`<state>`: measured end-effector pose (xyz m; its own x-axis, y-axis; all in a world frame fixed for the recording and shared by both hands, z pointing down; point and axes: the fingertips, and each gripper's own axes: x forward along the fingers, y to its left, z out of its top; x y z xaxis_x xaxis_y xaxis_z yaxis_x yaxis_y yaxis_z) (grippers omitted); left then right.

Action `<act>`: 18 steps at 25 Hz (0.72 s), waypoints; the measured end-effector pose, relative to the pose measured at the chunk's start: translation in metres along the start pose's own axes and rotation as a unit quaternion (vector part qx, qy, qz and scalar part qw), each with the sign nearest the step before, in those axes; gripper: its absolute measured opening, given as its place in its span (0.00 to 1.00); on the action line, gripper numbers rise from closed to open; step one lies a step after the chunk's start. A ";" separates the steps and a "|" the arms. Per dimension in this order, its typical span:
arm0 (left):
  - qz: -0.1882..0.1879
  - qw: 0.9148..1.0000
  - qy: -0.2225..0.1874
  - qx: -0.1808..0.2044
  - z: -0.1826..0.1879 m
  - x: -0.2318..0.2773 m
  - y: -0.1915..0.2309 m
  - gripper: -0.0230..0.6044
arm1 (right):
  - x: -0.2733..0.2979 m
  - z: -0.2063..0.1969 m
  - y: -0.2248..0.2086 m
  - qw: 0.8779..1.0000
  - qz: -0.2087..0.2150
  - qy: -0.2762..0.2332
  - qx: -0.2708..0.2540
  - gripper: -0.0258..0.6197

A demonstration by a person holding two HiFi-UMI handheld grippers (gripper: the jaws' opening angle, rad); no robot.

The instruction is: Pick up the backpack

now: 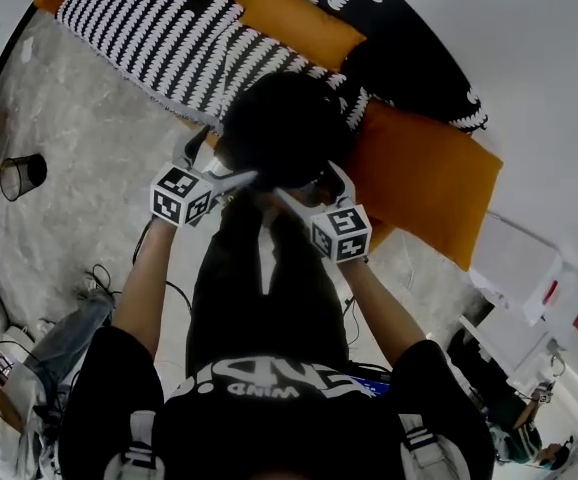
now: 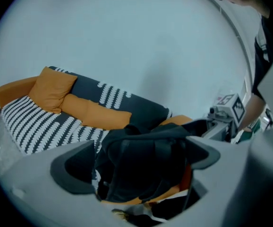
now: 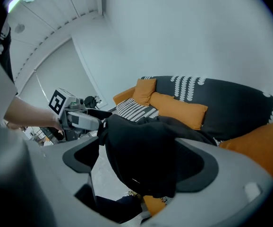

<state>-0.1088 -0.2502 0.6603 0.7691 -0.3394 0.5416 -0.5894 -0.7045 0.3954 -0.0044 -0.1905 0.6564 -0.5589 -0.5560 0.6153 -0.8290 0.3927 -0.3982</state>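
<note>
Head view: the black backpack [image 1: 284,128] is found at the front edge of a striped sofa [image 1: 149,38], against an orange cushion [image 1: 424,173], with the left gripper [image 1: 224,165] and right gripper [image 1: 309,190] held at its near side. Left gripper view: the jaws are spread wide and released, the backpack framed between them. Right gripper view: the jaws are likewise held apart, unclenched, with dark fabric overlapping one jaw

Soft even indoor light, faint shadows, strong fisheye bending with dark vignetted corners in both gripper views (foreground there blurry, bluish cast), black backpack [image 1: 284,128] reads as a near-featureless blob.
</note>
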 end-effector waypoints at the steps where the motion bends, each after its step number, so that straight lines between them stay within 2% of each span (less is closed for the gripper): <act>1: -0.002 1.000 0.004 0.000 -0.003 0.006 0.002 0.98 | 0.004 -0.003 -0.002 1.000 0.000 0.001 0.005 0.79; 6: -0.019 1.000 -0.002 -0.009 -0.009 0.027 0.013 0.98 | 0.027 -0.011 -0.005 1.000 -0.003 0.001 0.011 0.79; 13: -0.060 0.998 0.007 -0.021 -0.006 0.057 0.006 0.96 | 0.033 -0.017 -0.023 0.999 -0.008 -0.011 0.039 0.61; 18: -0.077 0.997 0.019 -0.023 -0.010 0.073 0.001 0.85 | 0.038 -0.024 -0.030 0.998 -0.008 -0.009 0.056 0.46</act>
<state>-0.0560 -0.2692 0.7079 0.8417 -0.2052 0.4994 -0.4768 -0.7164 0.5094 0.0004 -0.2058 0.7079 -0.5450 -0.5756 0.6096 -0.8342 0.2996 -0.4630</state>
